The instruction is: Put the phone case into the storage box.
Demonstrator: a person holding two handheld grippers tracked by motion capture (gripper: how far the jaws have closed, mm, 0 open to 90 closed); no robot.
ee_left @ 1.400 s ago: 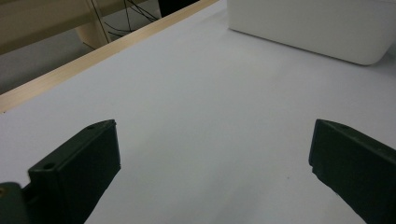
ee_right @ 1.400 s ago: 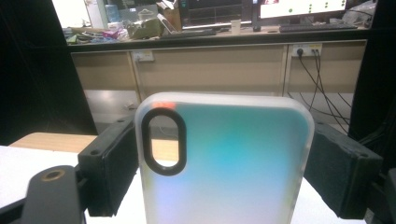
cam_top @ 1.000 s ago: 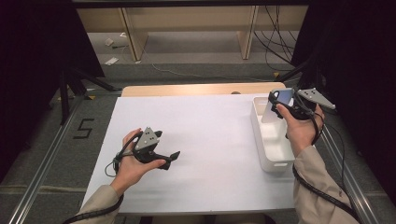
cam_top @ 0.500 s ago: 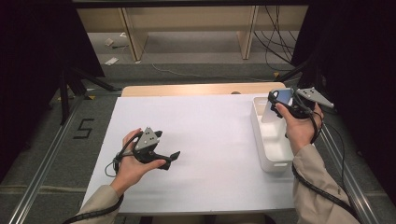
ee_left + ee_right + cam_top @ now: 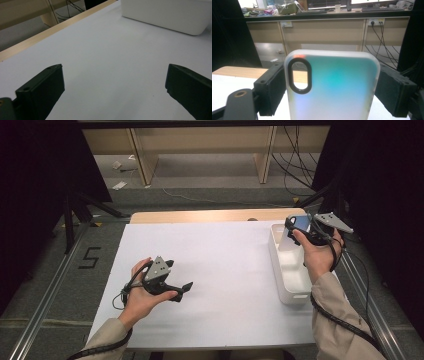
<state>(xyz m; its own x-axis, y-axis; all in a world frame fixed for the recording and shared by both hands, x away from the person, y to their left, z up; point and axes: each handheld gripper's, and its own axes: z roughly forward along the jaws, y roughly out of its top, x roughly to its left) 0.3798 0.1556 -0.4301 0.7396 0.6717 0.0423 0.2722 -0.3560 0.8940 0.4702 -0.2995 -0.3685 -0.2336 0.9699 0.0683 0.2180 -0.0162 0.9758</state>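
Translucent phone case [image 5: 332,87], teal-tinted with an oval camera cutout, clamped upright by its two side edges between the black jaws of the right hand-held gripper [image 5: 300,226], held above the far end of the white bin [image 5: 290,270] at the right side of the white tabletop [image 5: 225,270]. Left hand-held gripper [image 5: 181,289] resting low over the tabletop's left half, well apart from the bin, jaws spread wide with nothing between them, only bare white surface visible past them in the left gripper view.
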